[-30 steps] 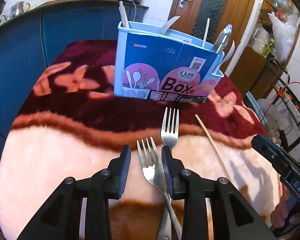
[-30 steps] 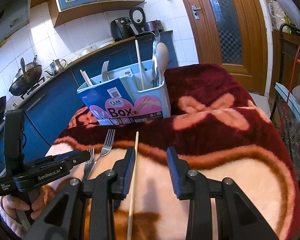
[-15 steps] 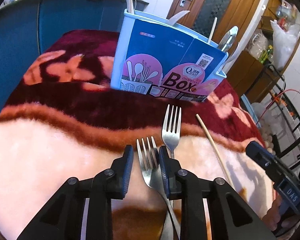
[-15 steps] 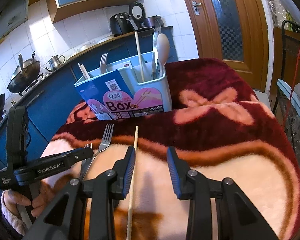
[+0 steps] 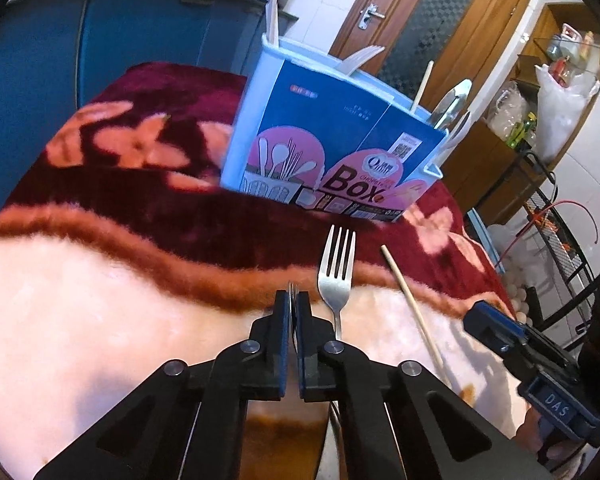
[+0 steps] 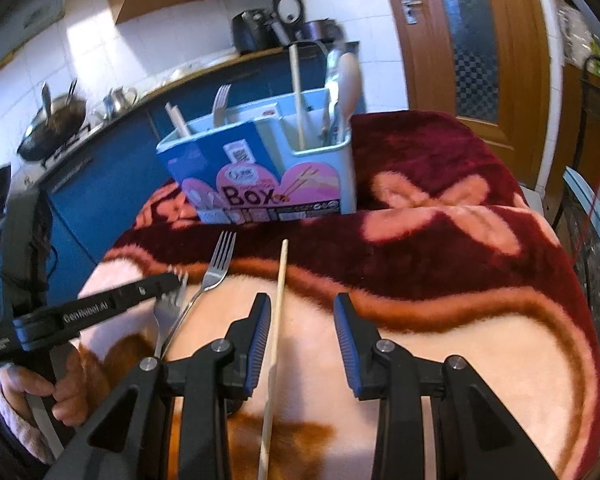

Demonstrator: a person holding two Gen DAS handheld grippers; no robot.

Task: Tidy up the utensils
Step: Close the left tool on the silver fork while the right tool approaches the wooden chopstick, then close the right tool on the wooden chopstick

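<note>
1. Your left hand-held gripper [image 5: 293, 308] is pinching a fork [image 6: 168, 308] near its tines, low over the blanket [image 5: 100, 320].
2. A second fork [image 5: 336, 276] lies flat just beside it on the right, tines toward the utensil box [image 5: 332, 144].
3. Your right hand-held gripper [image 6: 302, 332] is spread wide and holds nothing.
4. A chopstick [image 6: 278, 312] lies on the blanket, running past the inner face of that gripper's left finger.
5. The box stands upright further back, already holding utensils.

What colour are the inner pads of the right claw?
Blue pads on black fingers, seen best in the right wrist view.
</note>
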